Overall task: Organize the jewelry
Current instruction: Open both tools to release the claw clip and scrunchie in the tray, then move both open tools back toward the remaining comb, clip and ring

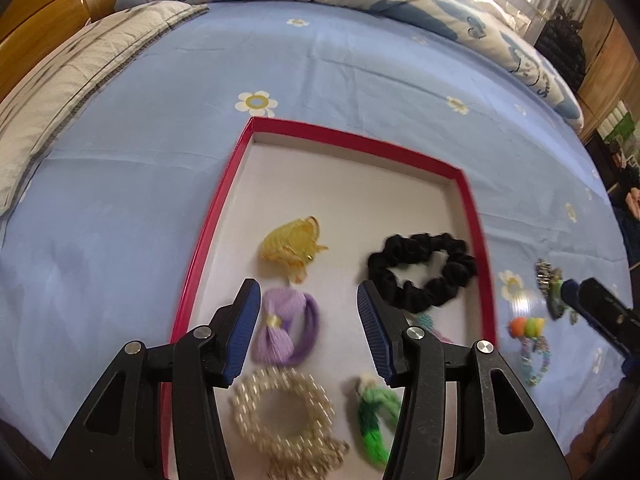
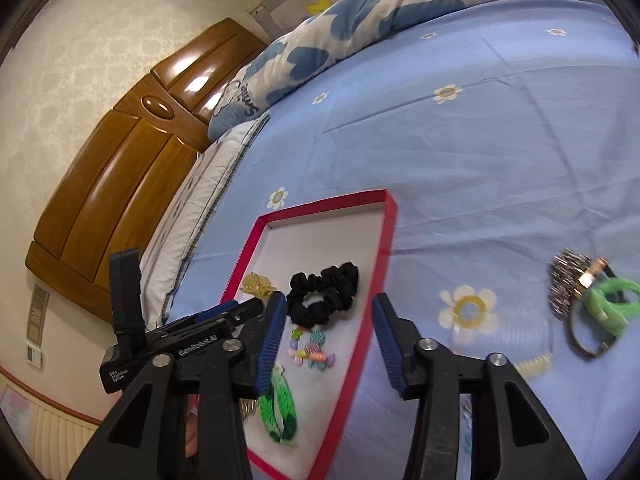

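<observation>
Red tray (image 1: pixel 474 216) is sitting on the blue bed sheet (image 1: pixel 132 208), already holding a black scrunchie (image 1: pixel 420 272), yellow claw clip (image 1: pixel 294 242), purple bow tie (image 1: pixel 284 326), pearl ring scrunchie (image 1: pixel 280 412) and green hair tie (image 1: pixel 374 416).

Left hand-held gripper (image 1: pixel 308 328) is hovering over the tray with jaws spread wide, pinching nothing; the purple bow is lying right between its fingers.

Right hand-held gripper (image 2: pixel 330 340) is also spread and empty, straddling the tray's right rim (image 2: pixel 376 296).

Leftover pieces are lying outside the tray on the sheet, all on the right side: a sparkly clip with green tie (image 2: pixel 588 300) up and to the right of the right hand-held gripper, and a pale coil tie (image 2: pixel 534 364) closer in, just beside its right finger. A beaded bracelet (image 1: pixel 532 344) is showing in the left view, just outside the rim.

Judgement: the right hand is the nearer one for these. The sparkly clip's long axis seems to be running diagonally, upper left to lower right, so the right hand-held gripper is likely needing to swing rightward and close across it. Motion blur is making finer detail hard to tell.
</observation>
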